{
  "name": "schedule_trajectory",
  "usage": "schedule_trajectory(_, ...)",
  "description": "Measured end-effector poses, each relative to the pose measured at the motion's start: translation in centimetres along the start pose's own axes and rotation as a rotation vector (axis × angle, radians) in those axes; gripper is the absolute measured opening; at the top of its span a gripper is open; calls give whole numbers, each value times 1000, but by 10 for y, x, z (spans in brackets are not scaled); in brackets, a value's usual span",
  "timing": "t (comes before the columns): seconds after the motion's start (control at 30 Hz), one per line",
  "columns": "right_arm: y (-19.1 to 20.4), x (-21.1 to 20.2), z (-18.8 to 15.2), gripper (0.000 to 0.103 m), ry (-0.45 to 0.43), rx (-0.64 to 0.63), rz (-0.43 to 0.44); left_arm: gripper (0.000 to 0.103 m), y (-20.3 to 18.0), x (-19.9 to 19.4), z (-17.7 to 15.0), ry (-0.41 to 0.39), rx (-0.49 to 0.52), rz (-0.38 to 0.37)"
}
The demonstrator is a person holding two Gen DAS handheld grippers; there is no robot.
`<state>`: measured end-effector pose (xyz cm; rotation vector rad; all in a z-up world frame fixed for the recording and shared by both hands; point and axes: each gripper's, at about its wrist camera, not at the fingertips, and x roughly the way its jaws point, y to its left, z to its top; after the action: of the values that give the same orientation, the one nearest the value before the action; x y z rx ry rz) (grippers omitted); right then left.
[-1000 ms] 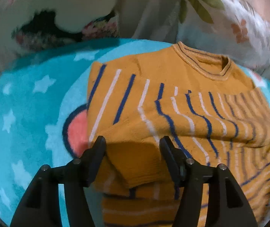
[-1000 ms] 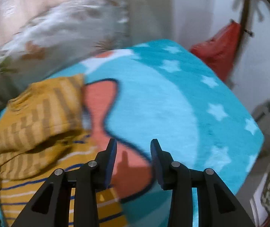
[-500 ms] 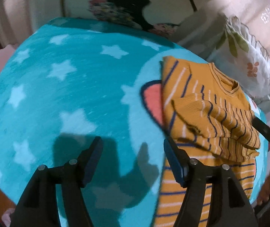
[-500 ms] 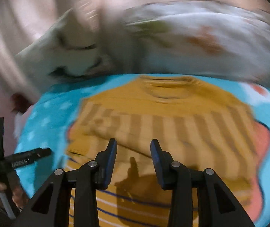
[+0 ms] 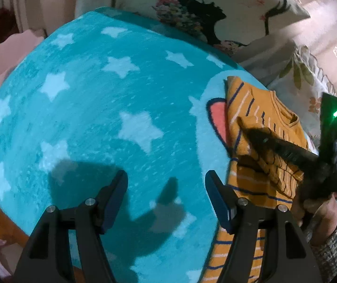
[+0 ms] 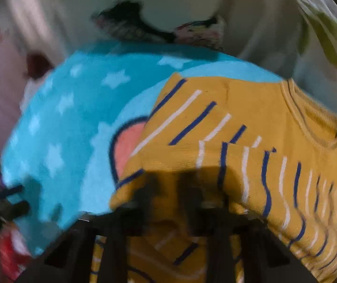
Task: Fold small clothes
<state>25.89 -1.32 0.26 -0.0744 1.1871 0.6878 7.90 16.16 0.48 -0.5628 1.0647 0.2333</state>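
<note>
- left gripper (image 5: 166, 195): jaws wide apart, nothing between them, pointing forward and down
- right gripper (image 6: 168, 195): blurred in its own view, fingers dark and low in frame; gap between them unclear
- right gripper also seen from the left wrist view at far right, a dark blurred bar reaching in from the lower right
- right hand (image 5: 319, 210) grips its handle; grey knit cuff at the wrist

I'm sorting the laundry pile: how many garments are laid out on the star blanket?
1: a mustard striped sweater at the right side of the blue blanket, under the right gripper. Others may lie out of view.
</note>
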Motion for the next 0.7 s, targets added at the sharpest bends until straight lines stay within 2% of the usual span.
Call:
schedule_trajectory(0.1, -7, -9, 16, 14, -51, 82, 39, 67, 5, -2, -1, 1, -8, -7)
schedule_trajectory(0.2, -12, -3, 34, 14, -60, 155, 89, 67, 5, -3, -1, 2, 0, -11)
schedule_trajectory(0.27, -17, 13, 37, 20, -26, 202, 136, 67, 3, -4, -1, 8, 12, -17)
schedule_trajectory(0.33, -21, 30, 34, 20, 58, 237, 166, 67, -1, -4, -1, 12, 30, -18)
schedule_trajectory(0.43, -17, 2, 28, 20, -17, 202, 176, 68, -8, -7, 1, 6, 63, -33)
schedule_trajectory(0.5, -23, -25, 20, 22, -67, 174, 157, 69, -13, -7, 2, 4, 78, -40)
schedule_trajectory(0.57, -42, -48, 10, 22, -112, 186, 100, 69, -20, -3, 3, 9, 87, -54)
schedule_trajectory(0.7, -111, -60, -17, 22, -84, 353, -12, 69, -37, 6, 1, 33, 112, -81)
